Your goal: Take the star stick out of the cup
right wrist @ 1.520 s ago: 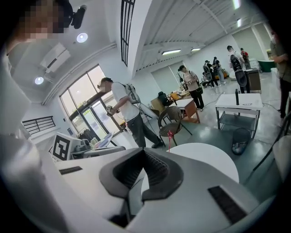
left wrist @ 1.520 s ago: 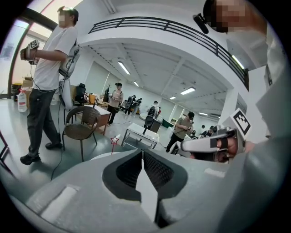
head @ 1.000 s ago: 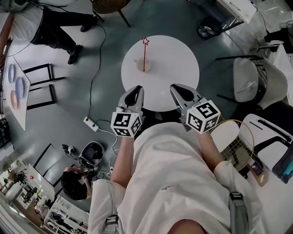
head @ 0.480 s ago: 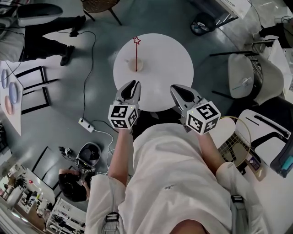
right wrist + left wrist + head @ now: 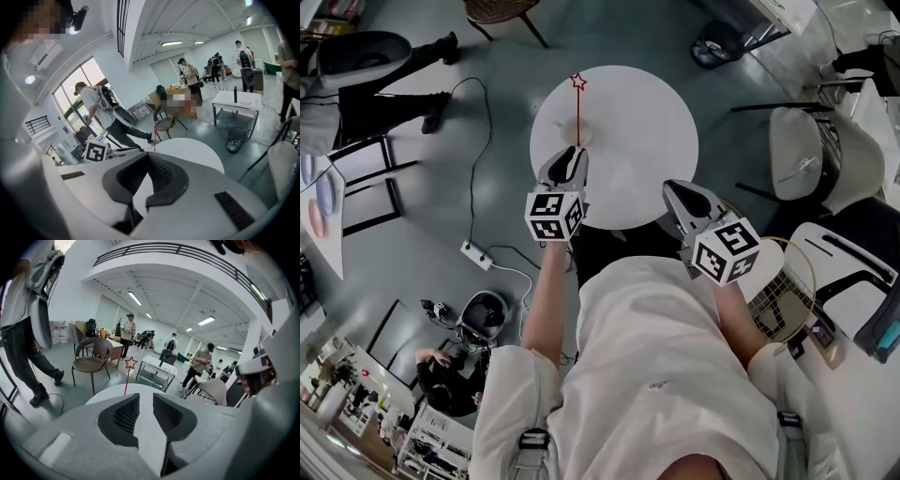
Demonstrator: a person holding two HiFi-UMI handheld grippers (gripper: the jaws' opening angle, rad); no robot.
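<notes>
So the star stick (image 5: 578, 112) is still sitting upright in the cup (image 5: 587, 134), a pale little thing that's hard to pick out against the round white table (image 5: 647, 131). It's on the far-left part of the tabletop from where the person stands. The stick is thin and red with an outlined star on top.

The left gripper (image 5: 572, 156) is out over the table's near-left edge, tips just short of the cup and pointing at it, angled downward. In the left gripper view its jaws (image 5: 146, 401) have just been opening and now stand apart with a clear gap. Only bare tabletop shows between them. The star stick (image 5: 127, 377) pokes up just beyond the left jaw's tip, and the cup itself is hidden behind the jaws there.

The right gripper (image 5: 677, 194) hangs at the near-right edge of the table, well apart from the cup. In its own view the jaw tips (image 5: 148, 155) come together at the front with nothing pinched between them. The red stick (image 5: 154, 144) shows just past those tips, farther off.

Around the room there's a wicker chair (image 5: 91, 359) behind the table, a power strip (image 5: 475, 253) with its cable on the grey floor, and a person in dark trousers (image 5: 389, 89) off to the left.
</notes>
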